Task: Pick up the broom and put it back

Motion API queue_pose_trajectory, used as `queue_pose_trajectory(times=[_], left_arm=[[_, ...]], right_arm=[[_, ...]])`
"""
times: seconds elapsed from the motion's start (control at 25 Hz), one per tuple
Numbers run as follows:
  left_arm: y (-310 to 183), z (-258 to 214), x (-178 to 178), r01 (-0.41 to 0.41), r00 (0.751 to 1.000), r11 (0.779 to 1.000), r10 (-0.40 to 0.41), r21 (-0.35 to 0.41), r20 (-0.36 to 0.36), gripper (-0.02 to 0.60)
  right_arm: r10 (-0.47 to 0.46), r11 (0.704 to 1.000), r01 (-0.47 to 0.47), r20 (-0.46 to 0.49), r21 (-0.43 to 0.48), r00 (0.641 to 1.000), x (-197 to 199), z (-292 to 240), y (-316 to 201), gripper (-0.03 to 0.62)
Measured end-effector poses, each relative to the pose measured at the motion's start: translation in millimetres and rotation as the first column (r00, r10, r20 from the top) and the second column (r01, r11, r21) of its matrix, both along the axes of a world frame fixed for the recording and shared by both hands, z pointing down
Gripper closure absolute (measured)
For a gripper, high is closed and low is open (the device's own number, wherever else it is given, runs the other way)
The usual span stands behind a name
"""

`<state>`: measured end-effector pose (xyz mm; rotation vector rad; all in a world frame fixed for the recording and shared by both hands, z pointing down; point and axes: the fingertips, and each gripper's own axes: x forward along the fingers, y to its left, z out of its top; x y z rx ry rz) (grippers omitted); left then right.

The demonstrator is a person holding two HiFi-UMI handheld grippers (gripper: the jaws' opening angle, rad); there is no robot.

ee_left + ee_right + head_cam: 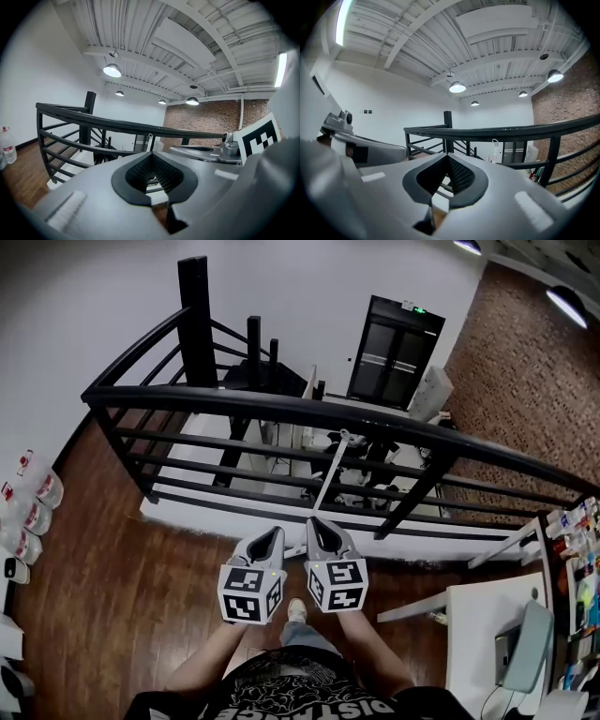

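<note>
Head view: you stand at a black railing (234, 404) with the left gripper (273, 537) and right gripper (318, 528) side by side just short of it, aimed at the broom (329, 471). It leans upright on the rails straight ahead, probably propped there so it cannot fall.

Left gripper view: the jaws are pressed together on nothing. Only the handle's tip (150, 136) peeks over the top rail.

Right gripper view: the jaws are likewise closed and empty. Here what looks like a hanging loop (496, 142) shows, unseen in the other views.
</note>
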<state>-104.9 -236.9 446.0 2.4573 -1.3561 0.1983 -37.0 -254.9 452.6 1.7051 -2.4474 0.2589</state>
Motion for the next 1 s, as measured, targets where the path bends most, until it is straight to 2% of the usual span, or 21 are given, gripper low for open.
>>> queue_pose_trajectory(times=[0.28,0.4,0.56,1.0], left_arm=[[-3,-11,-29,0.000,1.000,1.000,0.000,-0.025,-0.006,0.577],[11,-8,-25,0.001,1.000,1.000,-0.002,-0.020,-0.009,0.577],[38,0,-15,0.008,1.000,1.000,-0.008,0.025,-0.023,0.577],[49,-2,-23,0.021,0.999,0.999,-0.020,0.032,-0.029,0.577]], right_arm=[[-0.018,1.000,0.018,-0.005,-0.021,1.000,-39,-15,5,0.594],[-0.019,1.000,0.019,-0.007,-0.013,1.000,-34,-12,21,0.594],[-0.026,0.999,0.027,-0.020,0.026,0.999,-25,-3,50,0.594],[-0.038,0.998,0.039,-0.023,0.041,0.999,-33,-8,59,0.594]])
